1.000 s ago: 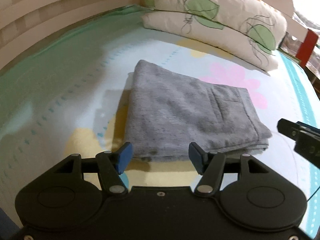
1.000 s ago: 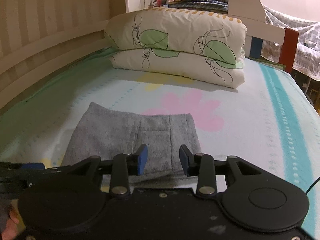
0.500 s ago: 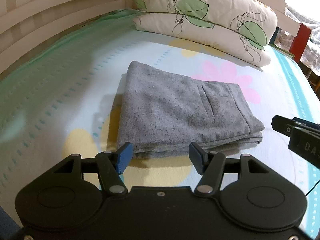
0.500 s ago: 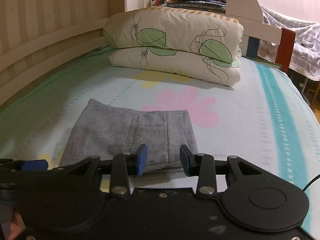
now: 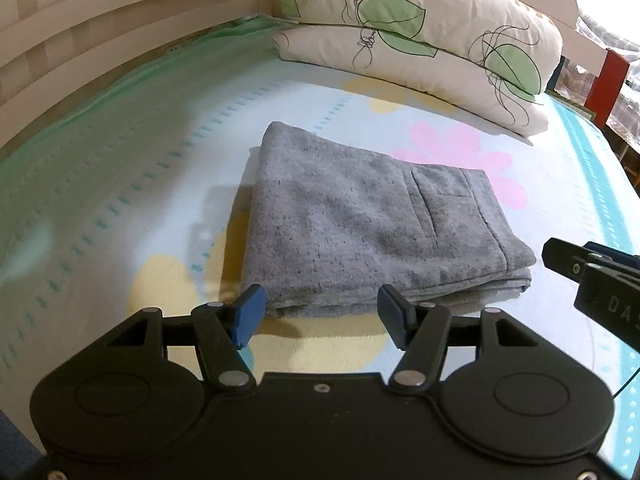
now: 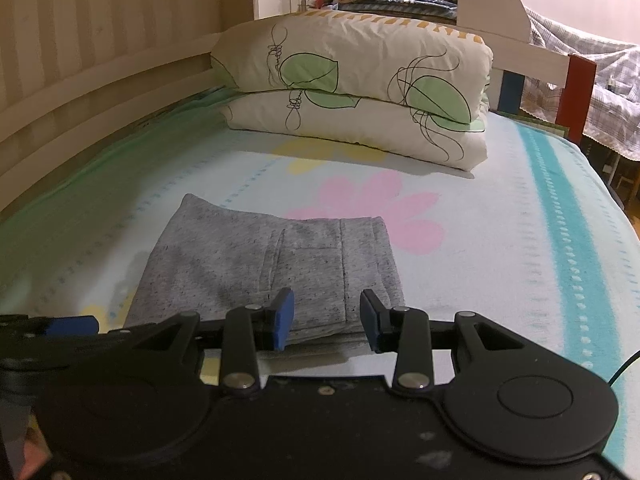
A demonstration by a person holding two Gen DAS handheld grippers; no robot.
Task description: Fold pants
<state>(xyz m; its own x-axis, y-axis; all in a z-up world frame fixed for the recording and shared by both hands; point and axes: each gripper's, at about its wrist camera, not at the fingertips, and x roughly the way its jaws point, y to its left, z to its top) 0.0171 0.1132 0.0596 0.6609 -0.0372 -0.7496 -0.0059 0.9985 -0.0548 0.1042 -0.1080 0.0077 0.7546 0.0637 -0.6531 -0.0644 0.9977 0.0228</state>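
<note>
Grey pants lie folded into a thick rectangle on the bed sheet, a back pocket facing up; they show too in the right wrist view. My left gripper hovers just in front of the stack's near edge, open, with nothing between its blue pads. My right gripper stands open above the near right corner of the pants, its pads apart from the cloth. The right gripper's tip shows at the right edge of the left wrist view, beside the stack.
Two stacked leaf-print pillows lie at the far end of the bed. A slatted wooden rail runs along the left side. The flowered sheet stretches to the right, with a red bedpost and other bedding beyond.
Both views have shifted slightly, and the pants have stayed in place on the sheet. Neither gripper has taken hold of anything.
</note>
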